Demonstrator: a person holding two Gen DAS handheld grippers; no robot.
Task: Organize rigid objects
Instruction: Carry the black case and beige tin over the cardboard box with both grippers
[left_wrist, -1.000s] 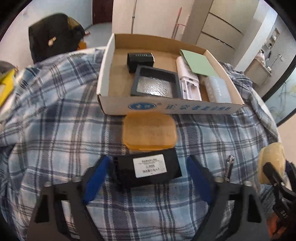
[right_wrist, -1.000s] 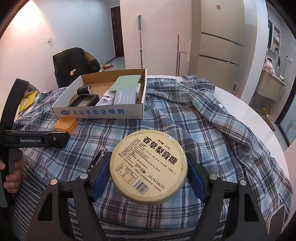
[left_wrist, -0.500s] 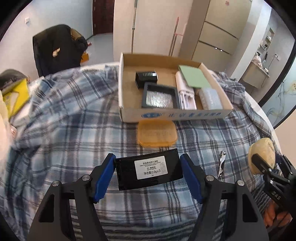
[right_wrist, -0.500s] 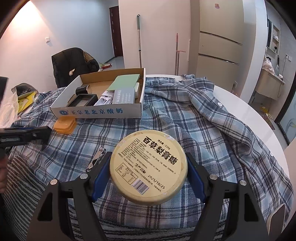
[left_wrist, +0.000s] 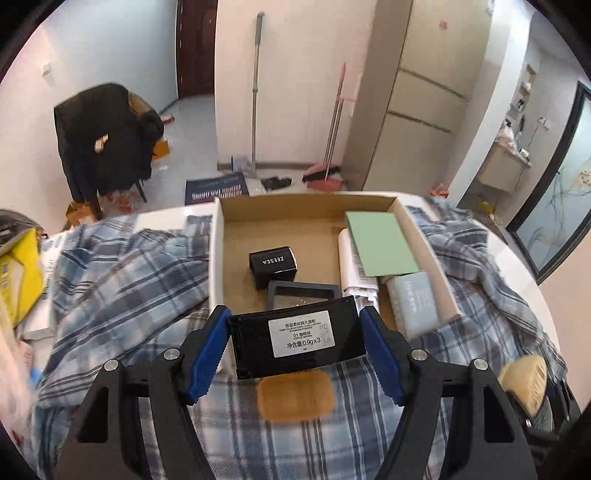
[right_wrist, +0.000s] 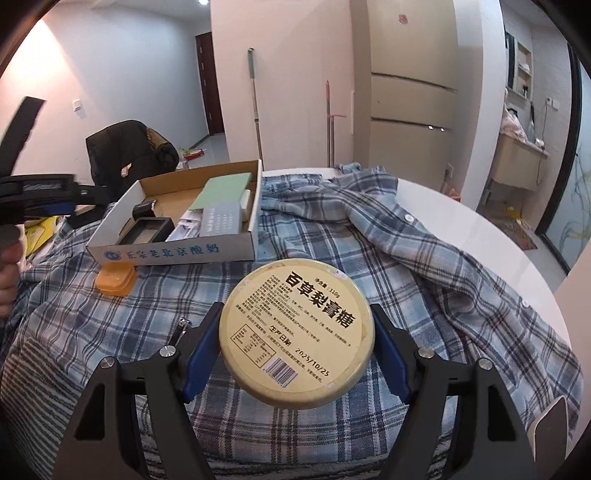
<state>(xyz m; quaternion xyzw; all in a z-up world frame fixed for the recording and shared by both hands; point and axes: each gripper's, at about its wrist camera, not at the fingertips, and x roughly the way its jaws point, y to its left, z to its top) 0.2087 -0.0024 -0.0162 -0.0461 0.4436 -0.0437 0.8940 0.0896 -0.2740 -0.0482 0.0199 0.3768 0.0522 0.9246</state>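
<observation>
My left gripper (left_wrist: 295, 341) is shut on a black flat box with a white label (left_wrist: 297, 338) and holds it in the air over the near wall of the cardboard box (left_wrist: 216, 258). The cardboard box holds a small black box (left_wrist: 272, 263), a dark tray (left_wrist: 301, 291), a white pack (left_wrist: 356, 266), a green card (left_wrist: 380, 243) and a pale blue pack (left_wrist: 413, 299). My right gripper (right_wrist: 295, 345) is shut on a round cream tin (right_wrist: 295, 338) held above the plaid cloth, right of the cardboard box (right_wrist: 173, 253). An orange lid (left_wrist: 295, 397) lies on the cloth below the left gripper.
A plaid shirt (right_wrist: 369, 251) covers the round white table (right_wrist: 461, 221). A nail clipper (right_wrist: 181, 330) lies on the cloth left of the right gripper. The left gripper shows at the far left of the right wrist view (right_wrist: 48, 194). A yellow bag (left_wrist: 18, 273) sits at the left.
My left gripper has lifted the black flat box off the cloth and carried it forward, past the orange lid, to the cardboard box. The right gripper has held the tin still.
</observation>
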